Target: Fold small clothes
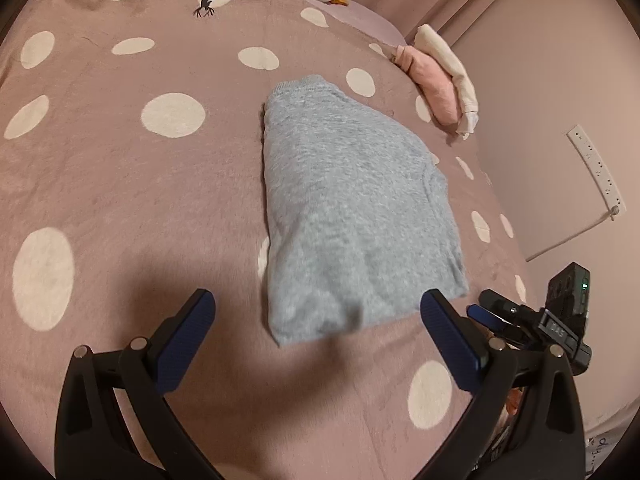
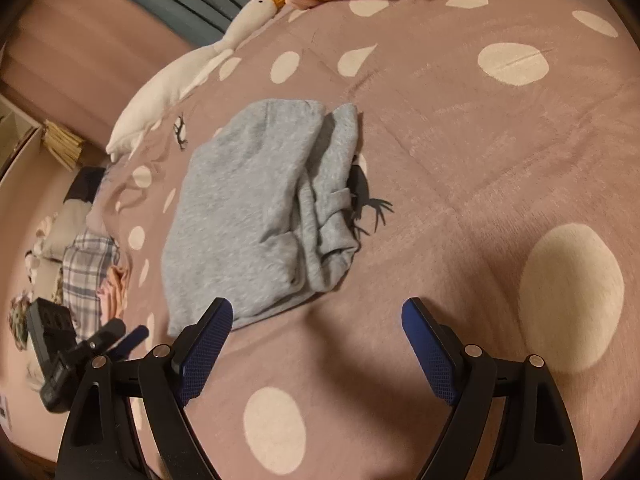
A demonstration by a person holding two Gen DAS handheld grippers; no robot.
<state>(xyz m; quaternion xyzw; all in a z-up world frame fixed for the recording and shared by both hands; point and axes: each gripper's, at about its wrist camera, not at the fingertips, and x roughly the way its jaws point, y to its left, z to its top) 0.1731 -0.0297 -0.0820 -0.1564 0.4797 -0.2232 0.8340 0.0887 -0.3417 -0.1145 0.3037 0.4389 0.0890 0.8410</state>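
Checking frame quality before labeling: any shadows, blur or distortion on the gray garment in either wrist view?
Left wrist: strong fisheye bowing with dark vignette; gripper shadow falls on the bedspread just short of the gray garment, whose near edge looks slightly soft. Right wrist: same distortion; the gray garment is sharp enough, shadow beneath the open right gripper.

The left gripper [image 1: 318, 312] hangs low with its two blue-padded fingers [image 1: 186, 344] spread wide, nothing between them. The right gripper [image 2: 318, 320] sits just the same: fingers [image 2: 430, 354] splayed apart, holding nothing. The two are close side by side. From the left wrist view the right gripper [image 1: 490, 314] shows at the right edge, and from the right wrist view the left gripper [image 2: 124, 338] pokes in at the lower left.
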